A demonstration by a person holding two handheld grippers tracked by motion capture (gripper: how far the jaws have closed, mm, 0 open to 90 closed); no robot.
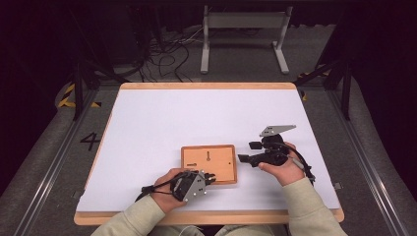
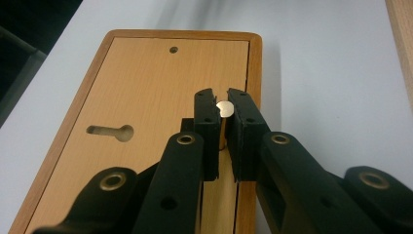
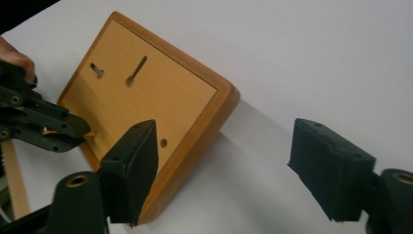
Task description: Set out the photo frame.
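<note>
The left gripper (image 2: 221,113) pinched a small tab (image 2: 223,108) at the frame (image 1: 209,163) edge, seemingly to work it; the right gripper (image 3: 224,168), jaws spread, held nothing beside it

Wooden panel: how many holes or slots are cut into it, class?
3: a short keyhole slot and a long slot side by side near one edge, a small round hole near the opposite edge. The left tongs, gripping a metal tab, may hide another.
</note>
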